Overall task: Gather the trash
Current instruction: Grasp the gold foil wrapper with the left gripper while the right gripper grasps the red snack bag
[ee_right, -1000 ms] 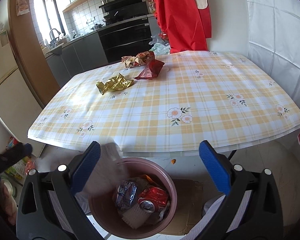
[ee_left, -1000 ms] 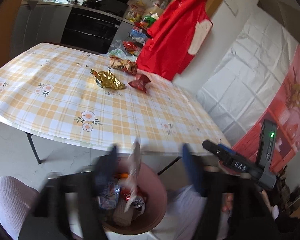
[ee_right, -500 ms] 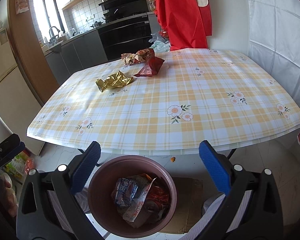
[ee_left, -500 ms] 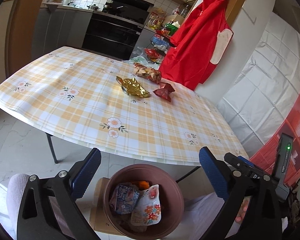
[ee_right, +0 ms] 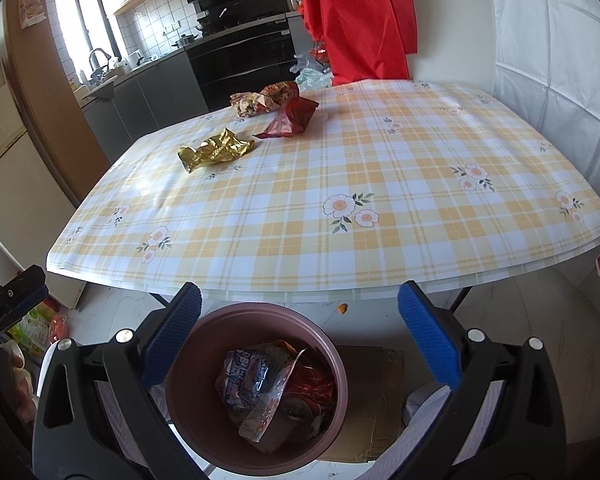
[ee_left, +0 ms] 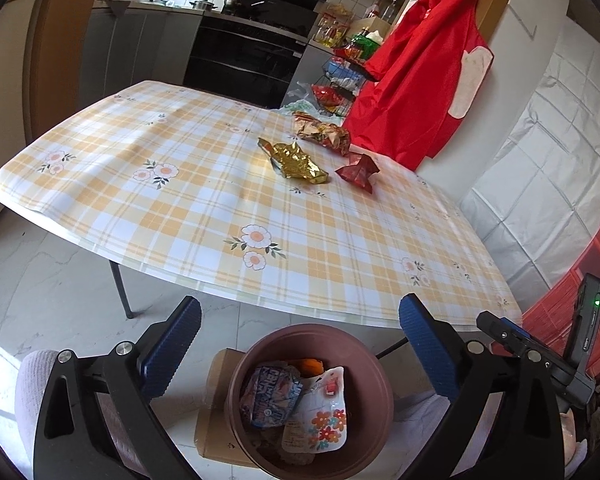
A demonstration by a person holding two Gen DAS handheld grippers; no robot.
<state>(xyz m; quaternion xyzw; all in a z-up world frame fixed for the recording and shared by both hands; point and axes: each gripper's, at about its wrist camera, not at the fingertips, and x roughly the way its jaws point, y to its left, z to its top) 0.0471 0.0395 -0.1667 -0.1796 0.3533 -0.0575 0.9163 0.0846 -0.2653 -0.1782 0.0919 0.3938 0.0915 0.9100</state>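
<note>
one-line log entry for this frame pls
left gripper: open, empty | right gripper: open, empty | bin: holds trash | table: gold wrapper, two red wrappers remain

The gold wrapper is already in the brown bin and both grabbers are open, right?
Not quite. The gold wrapper lies on the table, as the right wrist view shows. The brown bin holds other wrappers. The left gripper and right gripper are both open, as you said.

Each gripper, the left gripper [ee_left: 300,344] and the right gripper [ee_right: 300,340], has matte black triangular arms with slot cutouts and silver round screws. Both carry 2 blue, dimple-textured pads [ee_left: 172,344]. Pale ribbed fabric shows underneath
</note>
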